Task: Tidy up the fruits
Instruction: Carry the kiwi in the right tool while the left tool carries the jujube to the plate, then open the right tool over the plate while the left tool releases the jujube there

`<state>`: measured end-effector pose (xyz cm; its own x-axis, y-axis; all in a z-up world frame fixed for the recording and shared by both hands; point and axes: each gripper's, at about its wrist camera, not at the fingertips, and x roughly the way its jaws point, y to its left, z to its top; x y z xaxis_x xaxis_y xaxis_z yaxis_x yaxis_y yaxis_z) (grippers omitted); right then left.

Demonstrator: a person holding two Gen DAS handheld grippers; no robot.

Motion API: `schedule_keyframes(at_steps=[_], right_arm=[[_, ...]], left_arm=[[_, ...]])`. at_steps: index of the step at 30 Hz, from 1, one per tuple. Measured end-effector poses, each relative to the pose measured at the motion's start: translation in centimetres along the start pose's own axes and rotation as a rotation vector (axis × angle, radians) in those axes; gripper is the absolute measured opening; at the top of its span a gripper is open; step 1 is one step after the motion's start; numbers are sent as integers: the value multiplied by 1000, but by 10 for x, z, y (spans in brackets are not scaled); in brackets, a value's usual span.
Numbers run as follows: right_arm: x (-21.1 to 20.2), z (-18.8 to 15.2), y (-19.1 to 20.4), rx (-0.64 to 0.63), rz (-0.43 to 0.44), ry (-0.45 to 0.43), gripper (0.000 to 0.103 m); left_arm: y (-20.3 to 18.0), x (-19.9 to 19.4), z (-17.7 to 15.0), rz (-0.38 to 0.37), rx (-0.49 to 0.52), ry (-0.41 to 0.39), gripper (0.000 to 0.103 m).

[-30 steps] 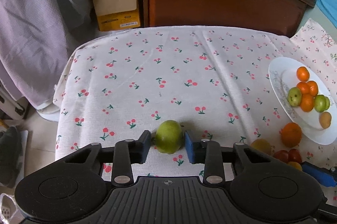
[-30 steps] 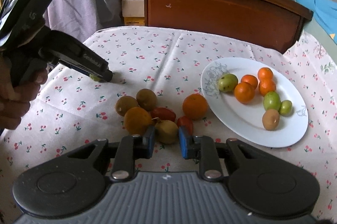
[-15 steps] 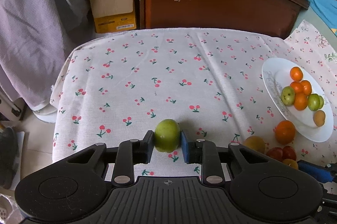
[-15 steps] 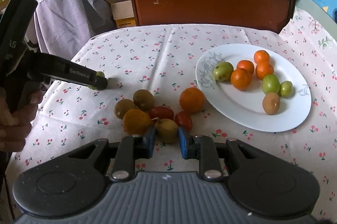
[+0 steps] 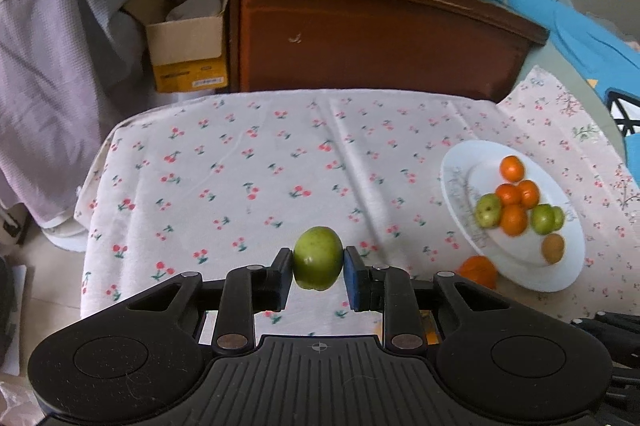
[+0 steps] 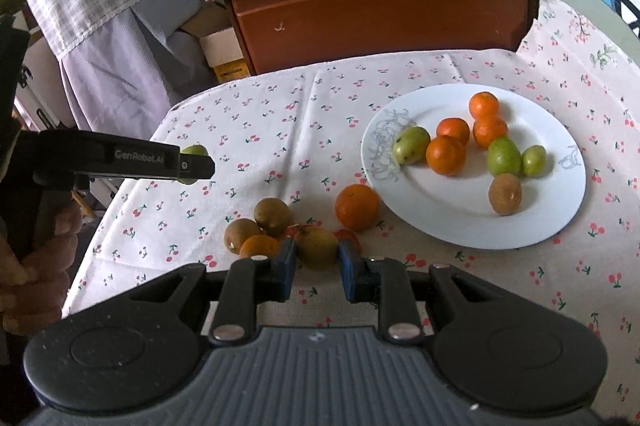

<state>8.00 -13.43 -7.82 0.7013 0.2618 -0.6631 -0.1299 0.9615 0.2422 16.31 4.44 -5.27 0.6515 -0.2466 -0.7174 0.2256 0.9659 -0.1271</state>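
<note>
Fruit is sitting in both of your grippers at this moment. Your left gripper [image 5: 318, 274] is clamping a green fruit [image 5: 318, 258] between its blue pads, and the fruit is hanging clear above the cherry-print cloth [image 5: 260, 162] covering the counter; its jaws have just been closing onto that fruit. In the right wrist view the same gripper is showing from the side, at the left, with the green fruit peeking past its fingers, and your hand [image 6: 40, 258] is wrapping its handle.

Your right gripper [image 6: 317, 268] is pinching a brownish-green fruit [image 6: 316, 248], likely a kiwi, narrowly between its pads. That fruit is sitting at the near edge of a loose cluster on the cloth: two brown kiwis [image 6: 273, 216] just behind it to the left, a small orange [image 6: 259, 246] touching the left finger, and red fruits mostly hidden behind it. I cannot tell whether the gripped fruit is resting on the cloth or lifted.

A larger orange [image 6: 357, 207] is lying just beside the white plate [image 6: 460, 222], close to its rim. The plate is holding four oranges, three green fruits and one brown kiwi, grouped toward its middle. Beyond the counter a wooden cabinet [image 6: 380, 6] is standing.
</note>
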Motion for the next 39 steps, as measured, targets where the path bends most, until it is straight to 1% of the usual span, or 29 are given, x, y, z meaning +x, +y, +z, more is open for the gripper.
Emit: schedule_keyframes(at_steps=[4, 9, 15, 18, 25, 30, 33, 35, 39], right_arm=[[-3, 4, -6, 44, 8, -7, 23], [-12, 14, -17, 109, 12, -35, 23], [-29, 29, -28, 154, -4, -100, 23], [-39, 39, -38, 186, -16, -141, 23], [-58, 58, -60, 244, -46, -209, 23], [-67, 71, -73, 271, -55, -239, 23], [-69, 78, -86, 318, -46, -240, 23], [-70, 80, -93, 337, -53, -239, 23], [-66, 88, -109, 371, -71, -236, 23]], left_arm=[[-9, -4, 5, -21, -1, -16, 24], [-24, -15, 11, -60, 6, -47, 24], [-43, -30, 20, -107, 20, -90, 24], [-54, -37, 24, -119, 37, -117, 24], [-76, -44, 33, -160, 62, -156, 24], [-91, -41, 36, -187, 80, -162, 24], [-101, -38, 36, -204, 92, -161, 24], [-107, -34, 35, -219, 99, -156, 24], [-116, -26, 31, -223, 126, -145, 24]])
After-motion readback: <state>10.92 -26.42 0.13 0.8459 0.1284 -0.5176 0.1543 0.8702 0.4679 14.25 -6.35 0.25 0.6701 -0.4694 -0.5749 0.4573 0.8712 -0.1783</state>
